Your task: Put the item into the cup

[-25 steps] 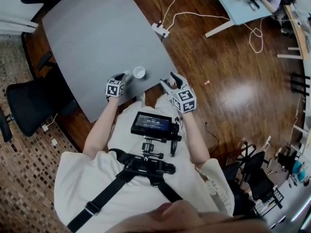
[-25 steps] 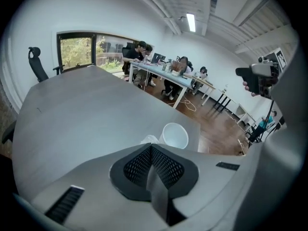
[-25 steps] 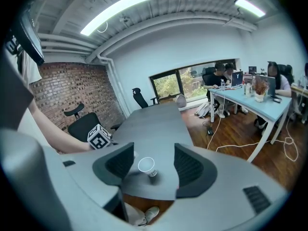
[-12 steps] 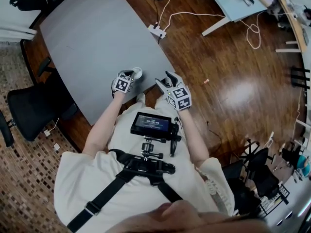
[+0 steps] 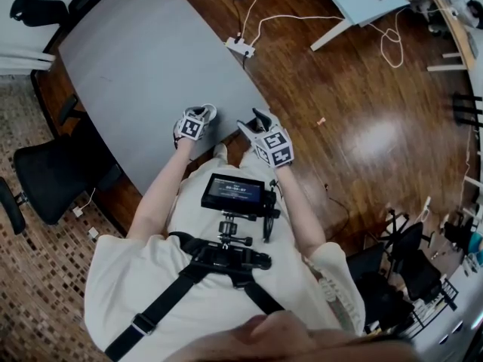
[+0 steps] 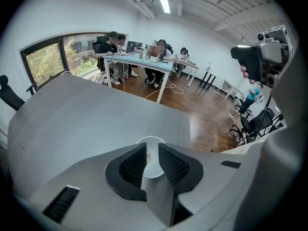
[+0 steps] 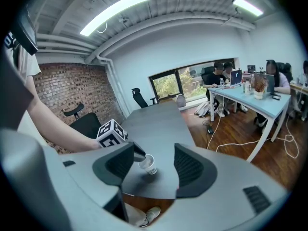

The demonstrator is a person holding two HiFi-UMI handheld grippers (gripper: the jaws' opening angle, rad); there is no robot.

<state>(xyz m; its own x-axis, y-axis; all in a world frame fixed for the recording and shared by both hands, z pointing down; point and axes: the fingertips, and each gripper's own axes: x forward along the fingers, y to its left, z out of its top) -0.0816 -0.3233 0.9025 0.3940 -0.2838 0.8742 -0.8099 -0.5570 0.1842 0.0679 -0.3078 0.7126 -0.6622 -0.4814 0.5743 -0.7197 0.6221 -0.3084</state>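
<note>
A small clear cup (image 7: 149, 164) stands near the front edge of the grey table (image 5: 143, 59). My left gripper (image 6: 151, 159) hangs right over the cup's rim (image 6: 151, 139); its jaws are opening, a narrow gap between them and nothing pinched. Through that gap a small brownish bit (image 6: 148, 155) shows inside the cup. In the head view the left gripper (image 5: 204, 115) hides most of the cup (image 5: 212, 110). My right gripper (image 7: 154, 153) is open and empty, held off the table's front corner and facing the cup; the head view shows the right gripper (image 5: 253, 122) too.
A power strip (image 5: 239, 47) with white cables lies on the wood floor past the table's far edge. Black office chairs (image 5: 53, 172) stand at the table's left side. People sit at a light blue table (image 6: 139, 61) farther back.
My left gripper has moved from beside the cup, on its left, to directly over it. The right gripper has drifted slightly left toward the table.
</note>
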